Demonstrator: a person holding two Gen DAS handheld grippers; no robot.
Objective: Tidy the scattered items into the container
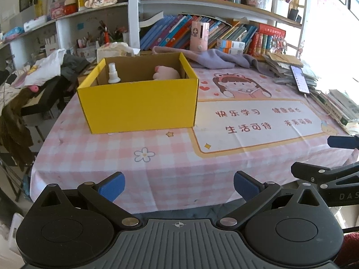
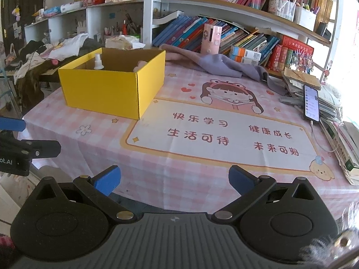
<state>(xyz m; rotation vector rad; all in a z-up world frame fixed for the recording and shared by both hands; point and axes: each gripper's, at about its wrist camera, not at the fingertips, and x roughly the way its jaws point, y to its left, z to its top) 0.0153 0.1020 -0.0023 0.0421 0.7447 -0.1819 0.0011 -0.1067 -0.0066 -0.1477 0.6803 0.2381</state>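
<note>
- Left gripper (image 1: 178, 187), black linkage with blue finger pads: jaws spread wide, nothing between them, held at the near edge of the table.
- Right gripper (image 2: 174, 180), same black-and-blue build: jaws likewise spread apart and holding nothing, also at the near table edge, just right of the left one.
- Open-topped yellow cardboard box (image 1: 139, 103) with a brown inside: standing upright on the far left part of the pink checked tablecloth (image 1: 170, 163), well apart from both grippers.
- Small white spray bottle (image 1: 113, 74): upright inside the box, near its left wall.
- Pale pink plush toy (image 1: 166, 74): inside the box, toward its right side, only the top showing above the front wall; apart from the bottle.
- Printed panel on the cloth: cartoon girl in a frog hat (image 2: 231, 96) above red Chinese lettering, to the right of the box.
- Crumpled lilac-grey cloth (image 2: 219, 65): lying at the back of the table, behind and to the right of the box.
- Pink cylindrical holder (image 2: 212, 39): upright behind that cloth, against a row of leaning books (image 2: 186, 31) on the lower shelf.
- Smartphone with a lit screen (image 2: 311, 103): propped on a stack of papers and books at the right edge, a cable at its lower end.
- Pile of clothes (image 1: 44, 67): on a surface left of the table.
</note>
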